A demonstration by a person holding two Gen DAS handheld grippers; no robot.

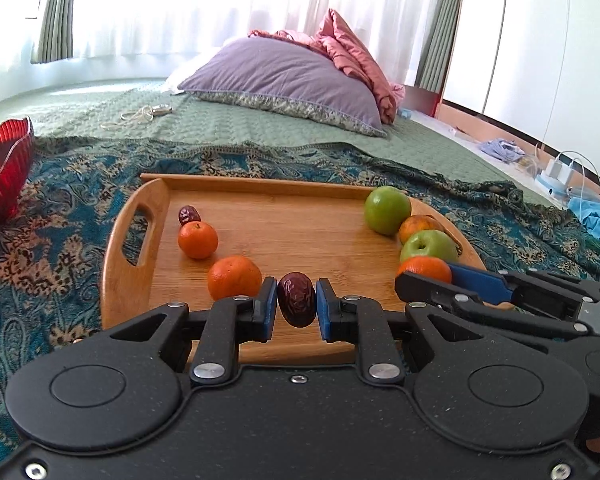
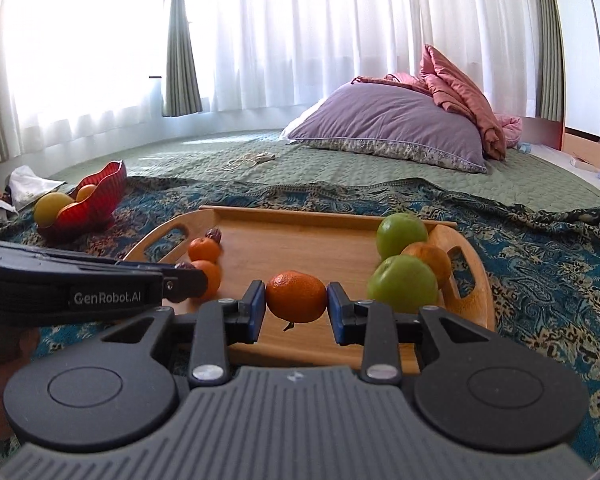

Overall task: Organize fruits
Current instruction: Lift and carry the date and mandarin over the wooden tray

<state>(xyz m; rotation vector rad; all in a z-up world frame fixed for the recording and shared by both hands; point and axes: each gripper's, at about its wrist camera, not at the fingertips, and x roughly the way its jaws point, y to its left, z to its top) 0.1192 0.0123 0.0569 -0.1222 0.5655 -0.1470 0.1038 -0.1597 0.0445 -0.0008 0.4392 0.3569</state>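
- The left gripper (image 1: 296,300) is clamped on a dark red date (image 1: 297,299); its blue pads press the wrinkled, glossy fruit from both sides, and the date hangs just above the near edge of the wooden tray (image 1: 260,200).
- The right gripper (image 2: 296,298) is closed on a small mandarin (image 2: 297,297), bright orange with a dimpled skin and a bit of stem dangling below (its pads stand wider apart than the left one's, because this fruit is bigger). It too sits over the tray's near edge.
- Both held fruits look lifted clear of the wood, though contact underneath is hard to judge.
- Left on the tray: two more mandarins (image 1: 198,240) and a second date (image 1: 189,215) along the left side by the handle cut-out, and a cluster at the right end of two green apples (image 1: 387,210) with a duller orange fruit (image 1: 418,227) between them.
- Off the tray's far left corner, on the patterned blue cloth (image 2: 540,264), a red ribbed bowl (image 2: 96,200) holds a few yellow and orange fruits.
- Judged from this layout, sorting is at an early to middle stage: some fruit is in the bowl, two pieces are in the air, and six wait on the tray. Where each kind is meant to go is not shown.
- Behind, a purple pillow (image 2: 388,128) lies on a green quilt.
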